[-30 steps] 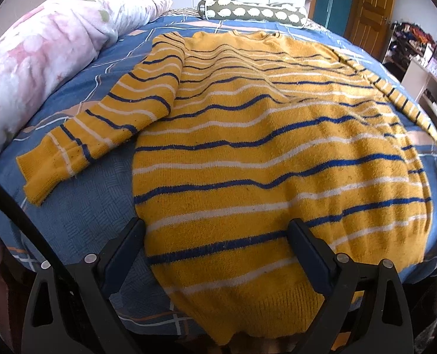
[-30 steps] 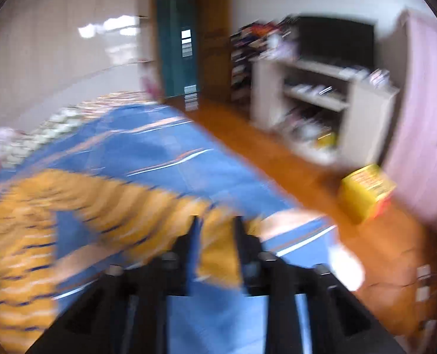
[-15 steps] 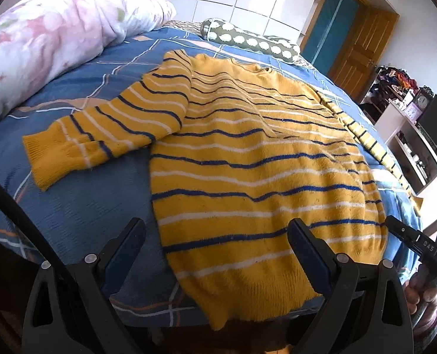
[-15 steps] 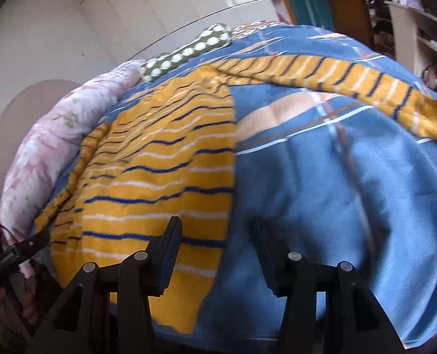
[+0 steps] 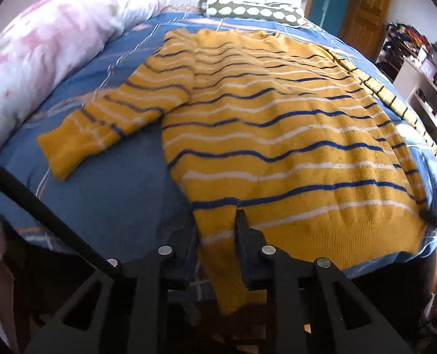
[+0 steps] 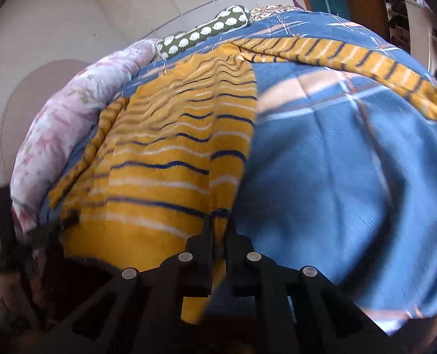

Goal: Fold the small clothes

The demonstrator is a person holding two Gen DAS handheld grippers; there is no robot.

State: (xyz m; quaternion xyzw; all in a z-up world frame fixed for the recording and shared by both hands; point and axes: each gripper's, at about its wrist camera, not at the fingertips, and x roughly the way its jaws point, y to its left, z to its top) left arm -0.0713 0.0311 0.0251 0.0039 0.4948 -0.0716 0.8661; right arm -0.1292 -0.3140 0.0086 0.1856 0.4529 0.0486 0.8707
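Observation:
A yellow sweater (image 5: pixel 277 124) with blue and white stripes lies spread flat on a blue bed, sleeves out to both sides. My left gripper (image 5: pixel 216 221) is shut on the sweater's bottom hem near its left corner. My right gripper (image 6: pixel 218 230) is shut on the sweater (image 6: pixel 171 165) at the hem's right corner. One sleeve (image 5: pixel 100 121) lies toward the pink duvet, the other sleeve (image 6: pixel 351 59) stretches across the blue cover. The left gripper also shows in the right wrist view (image 6: pixel 50 227), at the hem's far corner.
A pink floral duvet (image 5: pixel 41 44) is piled along the bed's left side. A green dotted bolster (image 5: pixel 248 11) lies at the head. The blue bedcover (image 6: pixel 351 177) hangs over the near edge. A white shelf unit (image 5: pixel 428 106) and a wooden door (image 5: pixel 366 6) stand to the right.
Both grippers were open above the bed's near edge; both have moved in and closed on the sweater's bottom hem, one at each corner. The hem is lifted slightly at both grips.

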